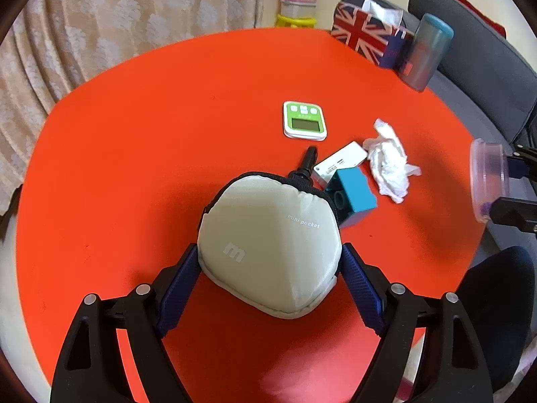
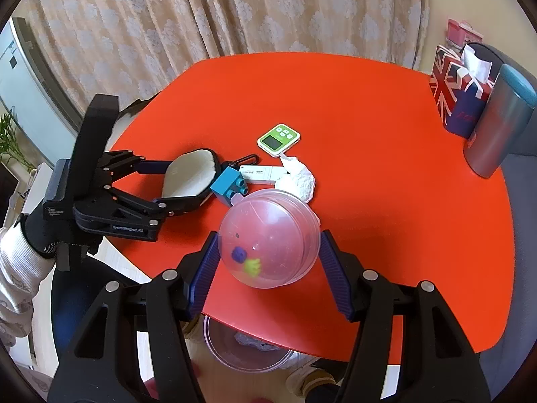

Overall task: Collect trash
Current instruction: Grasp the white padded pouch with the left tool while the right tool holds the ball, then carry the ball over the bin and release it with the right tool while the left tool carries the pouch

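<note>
Both grippers are loaded, by my reading. The left gripper [image 1: 270, 265] has its jaws about the sides of a white pouch [image 1: 268, 245] that lies on the red table [image 1: 151, 141], the blue pads at the pouch's flanks; from the wrist view they seem to touch it, though how firmly I cannot tell. The right gripper [image 2: 268, 255] is closed on a clear capsule [image 2: 268, 241] with small purple and green bits inside, held over the table's near edge. The trash, as I judge it, is the crumpled tissue [image 1: 389, 161]: white, wrinkled, loosely balled, with a thin tail sticking out. It lies on the table just beside a white stick [image 1: 339, 163] and a blue block [image 1: 355, 198], near a green timer [image 1: 304, 120] and well apart from the tissue box [image 1: 365, 32]. A clear bin [image 2: 248, 346] shows below the table edge, seemingly with white paper in it already. So I am still clearing other things, not collecting. Next I need one gripper emptied and opened, then brought down on the tissue without knocking the stick. It should crush easily, so a full close will be needed.
</note>
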